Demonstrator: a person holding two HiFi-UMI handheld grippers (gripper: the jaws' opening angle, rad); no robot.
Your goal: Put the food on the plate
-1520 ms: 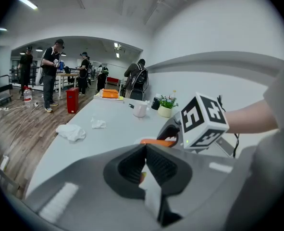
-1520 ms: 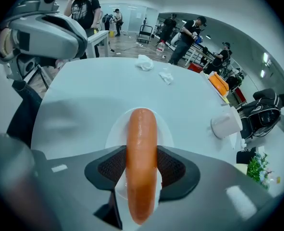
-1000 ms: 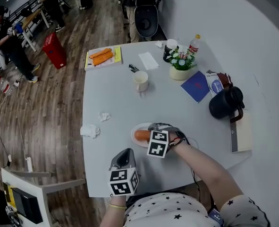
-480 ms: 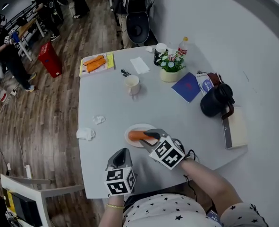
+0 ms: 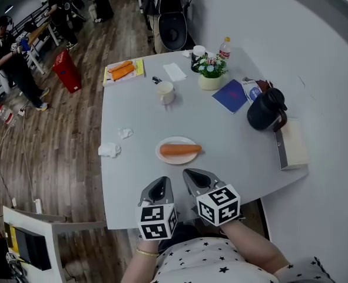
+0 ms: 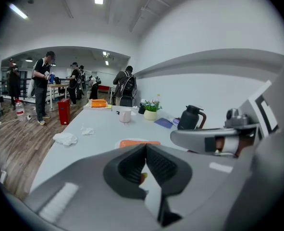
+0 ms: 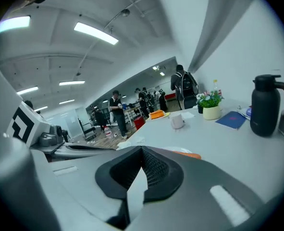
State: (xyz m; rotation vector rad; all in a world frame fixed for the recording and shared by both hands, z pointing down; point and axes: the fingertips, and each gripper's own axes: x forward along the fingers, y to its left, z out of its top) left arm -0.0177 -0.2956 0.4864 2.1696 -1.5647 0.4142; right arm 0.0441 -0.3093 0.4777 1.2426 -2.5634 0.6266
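Pulled back from the plate (image 5: 163,157), the right gripper (image 5: 192,174) now hovers near the table (image 5: 129,178) edge, jaws together and empty, beside the left gripper (image 5: 159,185), likewise closed. Beyond them, the orange food (image 5: 180,149), seemingly a sausage, lies on the plate.

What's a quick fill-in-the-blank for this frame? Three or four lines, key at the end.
1. The white plate holds one ____ piece of food.
2. The left tool has its jaws ____.
3. In the head view, the crumpled tissues lie to the ____ of the plate.
4. The jug beyond the plate is ____ in colour.

Missing words: orange; shut; left; black
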